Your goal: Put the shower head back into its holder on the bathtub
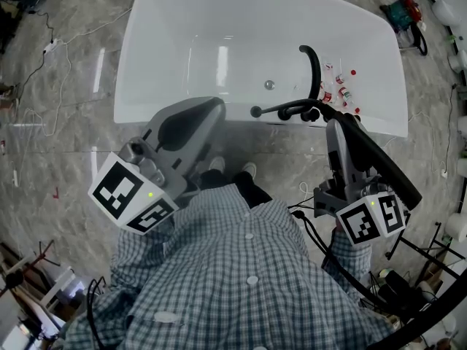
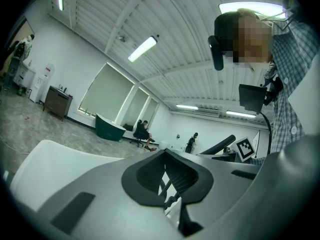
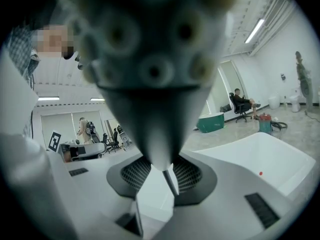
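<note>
The white bathtub [image 1: 146, 57] lies ahead in the head view. Its black tap and holder fitting [image 1: 292, 110] stands on the near rim, with a curved spout [image 1: 314, 64] behind it. My right gripper [image 1: 339, 130] is shut on the long black shower head [image 1: 387, 166], which slants from near the fitting back toward my right side. In the right gripper view the shower head [image 3: 155, 59] fills the top with its nozzle face and tapers down between the jaws of the right gripper [image 3: 162, 176]. My left gripper [image 1: 213, 106] hovers before the tub's near rim, shut and empty; the left gripper view shows the left gripper [image 2: 166, 181] tilted upward at the room.
Small red-capped bottles [image 1: 339, 86] lie in the tub by the fitting. A black hose [image 1: 438, 305] loops at lower right beside a metal stand [image 1: 419, 250]. My shoes [image 1: 233, 168] stand on the marble floor by the tub. Cables [image 1: 51, 46] and green gear [image 1: 400, 13] lie farther off.
</note>
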A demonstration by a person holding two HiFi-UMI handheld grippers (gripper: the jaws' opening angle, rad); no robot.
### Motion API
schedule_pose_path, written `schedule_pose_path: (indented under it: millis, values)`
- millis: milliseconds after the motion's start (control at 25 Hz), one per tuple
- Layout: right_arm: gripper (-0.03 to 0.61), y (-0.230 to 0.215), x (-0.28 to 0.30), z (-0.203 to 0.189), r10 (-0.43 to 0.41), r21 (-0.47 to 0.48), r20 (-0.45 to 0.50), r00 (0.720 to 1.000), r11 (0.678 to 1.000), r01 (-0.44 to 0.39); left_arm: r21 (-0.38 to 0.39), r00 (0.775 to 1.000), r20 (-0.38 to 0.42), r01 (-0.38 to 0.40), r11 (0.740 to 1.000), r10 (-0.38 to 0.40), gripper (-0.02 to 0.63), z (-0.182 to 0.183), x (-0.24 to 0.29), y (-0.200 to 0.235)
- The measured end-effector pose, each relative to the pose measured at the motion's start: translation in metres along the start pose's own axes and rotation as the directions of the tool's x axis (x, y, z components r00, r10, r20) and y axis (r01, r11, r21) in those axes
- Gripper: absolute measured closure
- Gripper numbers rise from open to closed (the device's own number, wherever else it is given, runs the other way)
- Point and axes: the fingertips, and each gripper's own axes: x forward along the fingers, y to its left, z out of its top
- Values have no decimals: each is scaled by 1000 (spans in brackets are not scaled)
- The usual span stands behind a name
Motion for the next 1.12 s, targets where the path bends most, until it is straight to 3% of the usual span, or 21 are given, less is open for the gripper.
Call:
schedule_pose_path:
  millis: [1120]
  values:
    - [453,6,26,-44,32,-7,-139,990,999,-34,-34,997,-73,-1,999,-1,604,-29,7,14]
